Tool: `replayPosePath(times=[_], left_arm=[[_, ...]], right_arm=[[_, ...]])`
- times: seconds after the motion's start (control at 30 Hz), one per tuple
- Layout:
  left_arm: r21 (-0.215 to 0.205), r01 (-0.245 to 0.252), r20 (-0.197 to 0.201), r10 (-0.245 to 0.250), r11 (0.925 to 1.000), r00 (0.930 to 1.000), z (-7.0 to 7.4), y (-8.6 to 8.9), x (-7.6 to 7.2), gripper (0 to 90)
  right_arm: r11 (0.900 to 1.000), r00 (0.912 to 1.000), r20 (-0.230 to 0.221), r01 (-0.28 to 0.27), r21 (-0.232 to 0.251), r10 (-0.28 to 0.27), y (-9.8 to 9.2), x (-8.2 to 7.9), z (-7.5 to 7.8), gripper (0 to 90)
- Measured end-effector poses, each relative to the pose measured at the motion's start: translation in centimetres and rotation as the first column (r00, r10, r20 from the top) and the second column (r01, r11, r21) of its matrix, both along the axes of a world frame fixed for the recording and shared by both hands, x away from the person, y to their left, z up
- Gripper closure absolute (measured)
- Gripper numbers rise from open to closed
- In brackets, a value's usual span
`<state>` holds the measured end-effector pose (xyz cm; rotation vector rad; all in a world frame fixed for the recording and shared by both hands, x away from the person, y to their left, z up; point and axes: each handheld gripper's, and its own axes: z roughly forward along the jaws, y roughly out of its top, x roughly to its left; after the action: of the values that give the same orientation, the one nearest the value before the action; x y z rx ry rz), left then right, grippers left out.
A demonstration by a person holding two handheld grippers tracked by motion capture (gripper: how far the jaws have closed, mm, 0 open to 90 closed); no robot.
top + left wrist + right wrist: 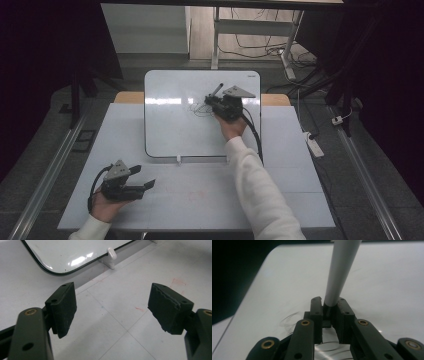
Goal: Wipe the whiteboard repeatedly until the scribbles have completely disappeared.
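Your right gripper [216,104] is clamping a marker [217,90] over the whiteboard [170,135], jaws closed tight on its barrel. The marker is sitting above the board's upper right part, beside a loose dark scribble [197,110]. In the high view its long axis is running slantwise, the free end pointing up and away toward the board's far edge, the gripped end hidden between the jaws near the scribble. The right gripper view is showing what the high view is not: the grey barrel [340,267] is rising steeply out of the closed jaws and leaving the top of the frame, with thin curved pen lines [289,320] on the board just left of the jaws. Whether the tip is touching the board, you cannot tell from either view.

Your left gripper [142,178] is resting on the worktop [210,195], near the board's near left corner, jaws standing wide open and gripping nothing. The left gripper view is showing that corner of the board [70,255], a small white clip [111,253] at its near edge, and faint red marks [176,282] on the worktop.
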<state>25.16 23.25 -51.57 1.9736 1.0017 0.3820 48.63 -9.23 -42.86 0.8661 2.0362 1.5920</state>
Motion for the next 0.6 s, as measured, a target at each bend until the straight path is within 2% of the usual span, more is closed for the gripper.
replayPosePath(times=[0.03,0.07,0.13,0.17,0.2,0.27,0.33,0.4,0.43,0.47,0.5,0.53,0.57,0.6], left_arm=[[0.000,-0.001,-0.002,0.001,1.0000,1.0000,0.0,0.0,0.1,23.4],[0.000,-0.001,-0.004,0.001,1.0000,1.0000,-0.1,0.0,0.1,23.4],[0.002,-0.002,-0.004,0.002,1.0000,1.0000,0.0,0.0,0.1,23.4],[0.002,-0.002,-0.002,0.002,1.0000,1.0000,0.0,0.0,0.0,23.4],[0.001,-0.002,-0.001,0.002,1.0000,1.0000,0.0,0.0,0.0,23.4],[0.001,-0.004,0.003,0.004,1.0000,1.0000,0.0,0.1,-0.1,23.4],[-0.002,-0.006,0.000,0.006,1.0000,1.0000,0.0,0.1,0.0,23.4],[-0.005,-0.005,-0.002,0.005,1.0000,1.0000,-0.1,0.1,0.1,23.4],[-0.006,-0.005,-0.002,0.005,1.0000,1.0000,-0.1,0.2,0.1,23.4],[-0.006,-0.006,-0.002,0.006,1.0000,1.0000,-0.1,0.2,0.1,23.4],[-0.006,-0.006,-0.001,0.006,1.0000,1.0000,-0.1,0.2,0.1,23.5],[-0.006,-0.006,-0.001,0.006,1.0000,1.0000,0.0,0.2,0.0,23.4],[-0.005,-0.006,0.000,0.006,1.0000,1.0000,0.0,0.2,0.0,23.5],[-0.005,-0.005,0.001,0.005,1.0000,1.0000,0.0,0.1,0.0,23.5]], right_arm=[[1.000,1.0000,0.000,0.000,0.000,0.000,0.0,0.0,0.0,77.9],[0.995,0.9967,-0.002,-0.081,-0.059,0.081,1.6,-0.7,-0.6,77.9],[0.993,0.9953,0.000,-0.097,-0.073,0.097,2.2,-0.8,-0.7,77.9],[0.995,0.9965,0.002,-0.083,-0.050,0.083,2.0,-0.4,-0.5,77.9],[0.995,0.9965,0.002,-0.083,-0.050,0.083,2.0,-0.4,-0.5,77.9],[1.000,1.0000,0.007,0.005,0.026,-0.005,1.2,0.5,0.2,77.9],[1.000,1.0000,0.004,-0.001,0.021,0.001,1.8,0.4,0.2,77.9],[0.996,0.9965,0.006,-0.083,-0.039,0.083,3.1,-0.2,-0.3,77.9],[0.996,0.9965,0.006,-0.083,-0.039,0.083,3.1,-0.2,-0.3,77.9],[0.991,0.9935,0.017,-0.111,-0.079,0.113,3.6,-0.4,-0.5,77.9],[0.989,0.9929,0.030,-0.112,-0.101,0.115,3.7,-0.5,-0.4,77.9],[0.996,0.9967,0.031,-0.073,-0.050,0.075,3.1,0.3,0.1,77.9],[0.999,0.9989,0.025,-0.039,-0.008,0.039,2.7,0.7,0.4,77.9],[0.999,0.9989,0.025,-0.039,-0.008,0.039,2.7,0.7,0.4,77.9]])
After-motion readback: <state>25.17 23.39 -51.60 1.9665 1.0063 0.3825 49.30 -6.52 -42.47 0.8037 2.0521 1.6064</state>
